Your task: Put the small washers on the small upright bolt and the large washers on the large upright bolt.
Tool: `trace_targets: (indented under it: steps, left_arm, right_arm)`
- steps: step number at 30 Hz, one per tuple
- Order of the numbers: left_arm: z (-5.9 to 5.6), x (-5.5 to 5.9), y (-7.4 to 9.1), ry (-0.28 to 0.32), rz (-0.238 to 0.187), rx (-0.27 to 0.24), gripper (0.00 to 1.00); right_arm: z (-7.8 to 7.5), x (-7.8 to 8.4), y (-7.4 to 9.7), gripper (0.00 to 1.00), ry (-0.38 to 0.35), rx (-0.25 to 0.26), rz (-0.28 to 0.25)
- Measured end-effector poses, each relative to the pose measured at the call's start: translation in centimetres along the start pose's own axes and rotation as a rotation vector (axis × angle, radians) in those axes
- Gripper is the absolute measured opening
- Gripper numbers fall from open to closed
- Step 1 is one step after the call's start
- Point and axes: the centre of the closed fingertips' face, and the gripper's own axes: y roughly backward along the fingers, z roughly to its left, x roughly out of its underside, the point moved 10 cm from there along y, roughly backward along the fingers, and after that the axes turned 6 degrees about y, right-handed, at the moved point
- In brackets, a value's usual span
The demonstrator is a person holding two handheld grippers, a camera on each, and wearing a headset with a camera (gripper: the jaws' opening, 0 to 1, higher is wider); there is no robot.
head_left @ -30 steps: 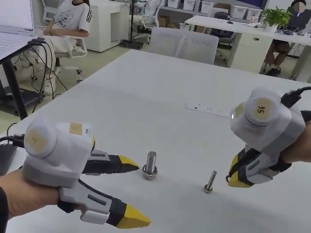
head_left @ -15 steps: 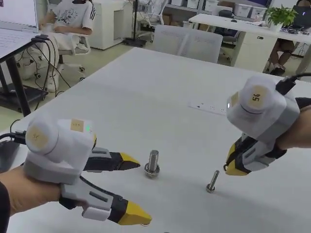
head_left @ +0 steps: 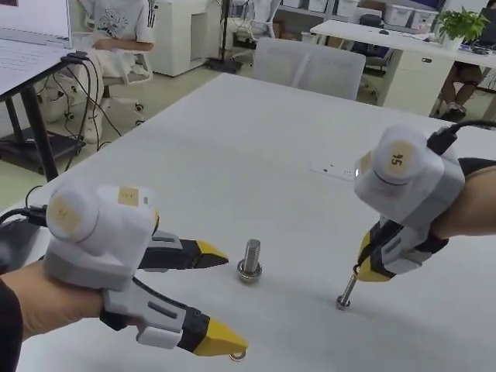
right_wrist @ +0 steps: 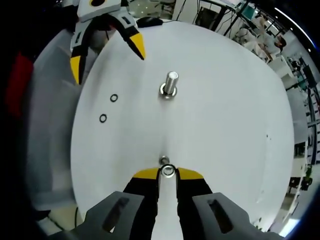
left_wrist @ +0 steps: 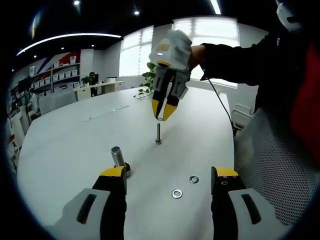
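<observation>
Jaws of right gripper [left_wrist: 163,114] pinch small washer [right_wrist: 168,171]; small bolt [head_left: 346,291] tip obscured.

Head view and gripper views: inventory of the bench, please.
table: 1, white, under everything
large bolt: 1, silver, upright, centre
small bolt: 1, silver, upright, right of large bolt
loose washers: 2, silver, flat near the table's near edge
held washer: 1, silver, just over small bolt's top
power strip: 1, white, far side
left gripper: 1, yellow-tipped, open
right gripper: 1, yellow-tipped, shut on held washer
</observation>
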Motion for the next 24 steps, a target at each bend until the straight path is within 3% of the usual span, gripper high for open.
trace_targets:
  steps: [24]
  left_arm:
    - [-0.2,0.3,0.2,0.002,-0.003,-0.001,0.68]
  right_arm:
    - [0.0,-0.1,-1.3,0.14,0.003,-0.032,0.031]
